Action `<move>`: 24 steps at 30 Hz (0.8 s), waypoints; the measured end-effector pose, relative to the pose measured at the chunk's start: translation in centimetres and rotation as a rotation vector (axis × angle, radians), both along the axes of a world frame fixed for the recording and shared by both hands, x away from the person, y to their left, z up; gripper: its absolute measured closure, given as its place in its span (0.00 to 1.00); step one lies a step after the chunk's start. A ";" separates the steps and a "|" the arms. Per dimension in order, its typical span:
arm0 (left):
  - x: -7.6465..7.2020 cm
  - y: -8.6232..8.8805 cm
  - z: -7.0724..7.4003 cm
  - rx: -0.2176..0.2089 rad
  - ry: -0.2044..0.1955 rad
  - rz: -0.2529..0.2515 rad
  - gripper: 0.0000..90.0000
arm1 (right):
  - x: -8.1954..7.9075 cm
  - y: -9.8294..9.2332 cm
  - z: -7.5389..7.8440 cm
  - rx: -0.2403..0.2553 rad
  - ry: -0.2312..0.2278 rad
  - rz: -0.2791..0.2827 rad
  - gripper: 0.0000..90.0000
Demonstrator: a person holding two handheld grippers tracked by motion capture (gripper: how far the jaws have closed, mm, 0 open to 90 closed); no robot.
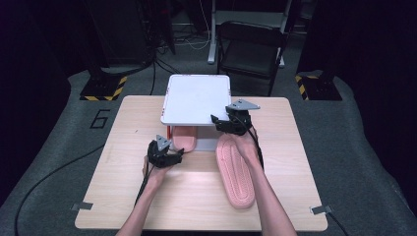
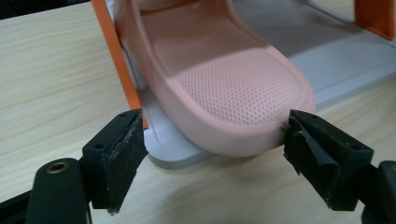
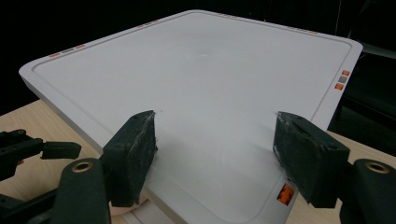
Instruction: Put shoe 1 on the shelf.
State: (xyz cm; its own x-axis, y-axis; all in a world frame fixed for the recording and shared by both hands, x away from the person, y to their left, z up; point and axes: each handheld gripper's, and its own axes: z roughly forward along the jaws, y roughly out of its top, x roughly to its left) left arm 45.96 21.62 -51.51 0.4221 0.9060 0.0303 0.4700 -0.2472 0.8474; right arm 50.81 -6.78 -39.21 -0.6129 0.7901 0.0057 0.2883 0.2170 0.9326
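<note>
- We see a small two-tier rack (image 1: 196, 98) with a white rounded-square top shelf, orange uprights and a grey base plate standing at the far middle of the light wooden table (image 1: 123, 196).
- Inside it, on the base plate under the top shelf, lies a pink rubber slipper (image 2: 224, 84); its rounded end sticks out over the plate's near edge.
- Our left gripper (image 2: 212, 154) has its jaws wide apart on either side of that end; its right pad looks to be just at the rubber, its left pad clear, so nothing is gripped.
- A second pink ribbed slipper (image 1: 236, 172) lies sole up on the table, right of the rack.
- Our right gripper (image 3: 215, 158) hovers open and empty over the top shelf's near edge.
- The table's near left stretch is bare wood.
</note>
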 end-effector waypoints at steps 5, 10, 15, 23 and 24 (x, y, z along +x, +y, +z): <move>0.4 0.1 -0.1 -0.023 -0.002 0.030 0.24 | 0.0 0.0 0.0 0.002 0.000 0.001 0.33; 0.8 0.4 -0.4 -0.042 0.007 0.044 0.24 | 0.0 0.0 0.0 0.001 -0.001 0.002 0.33; 1.0 0.4 -0.4 -0.055 0.015 0.042 0.23 | 0.1 0.0 0.0 0.003 -0.002 0.003 0.33; -0.5 0.7 0.5 -0.159 -0.004 -0.019 0.21 | 0.0 0.0 0.0 0.017 -0.003 -0.005 0.31; -1.1 1.3 1.0 -0.158 -0.019 -0.047 0.21 | -0.3 -0.1 0.1 0.028 0.000 -0.018 0.29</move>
